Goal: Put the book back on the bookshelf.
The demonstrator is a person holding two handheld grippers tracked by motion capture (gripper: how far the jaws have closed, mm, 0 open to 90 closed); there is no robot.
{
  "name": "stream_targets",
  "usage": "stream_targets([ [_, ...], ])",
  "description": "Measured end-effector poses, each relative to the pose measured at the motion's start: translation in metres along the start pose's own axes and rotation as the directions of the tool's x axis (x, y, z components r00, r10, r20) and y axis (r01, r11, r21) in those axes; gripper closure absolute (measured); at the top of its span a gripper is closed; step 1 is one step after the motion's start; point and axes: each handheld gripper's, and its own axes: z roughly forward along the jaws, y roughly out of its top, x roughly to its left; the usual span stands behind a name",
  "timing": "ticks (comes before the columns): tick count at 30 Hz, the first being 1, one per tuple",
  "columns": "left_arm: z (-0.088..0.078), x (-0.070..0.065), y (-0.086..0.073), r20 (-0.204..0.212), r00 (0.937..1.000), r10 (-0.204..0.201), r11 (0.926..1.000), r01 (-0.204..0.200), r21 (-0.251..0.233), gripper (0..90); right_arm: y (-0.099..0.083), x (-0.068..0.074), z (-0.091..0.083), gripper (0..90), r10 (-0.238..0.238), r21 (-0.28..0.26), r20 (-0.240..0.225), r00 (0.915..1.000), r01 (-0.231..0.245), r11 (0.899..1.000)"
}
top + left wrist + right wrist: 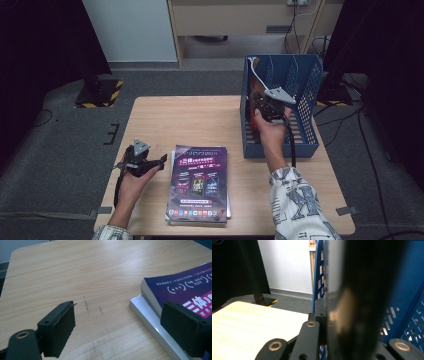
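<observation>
Inside the blue rack [305, 95], the right gripper [264, 100] clamps 1 upright magazine [256, 80]; left gripper [150, 162] jaws apart.

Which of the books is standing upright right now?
The dark-covered book clamped in the right gripper, standing on edge inside the blue file rack. The purple-covered book and the white one beneath it lie flat on the table.

High view: above, looks down on the pale wooden table [165, 120].
Left gripper view: low, close; shares the purple glossy magazine [186, 291].
Right gripper view: very near the blue perforated plastic rack [409, 297].
</observation>
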Motion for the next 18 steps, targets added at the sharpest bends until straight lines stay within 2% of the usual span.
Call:
stream_targets([
  [13, -0.0002, -0.0002, 0.0003, -0.003, 1.0, 0.004, 1.0, -0.004, 0.0, 12.2, -0.0054, 0.0066, 0.0002, 83.8, -0.01, 0.011, -0.048, 0.9988, 0.011, 1.0],
  [18, -0.0004, -0.0002, 0.0005, -0.002, 1.0, 0.002, 1.0, -0.002, -0.002, 12.2, -0.0057, 0.0074, 0.0003, 83.2, -0.016, 0.014, -0.052, 0.9985, 0.017, 1.0],
])
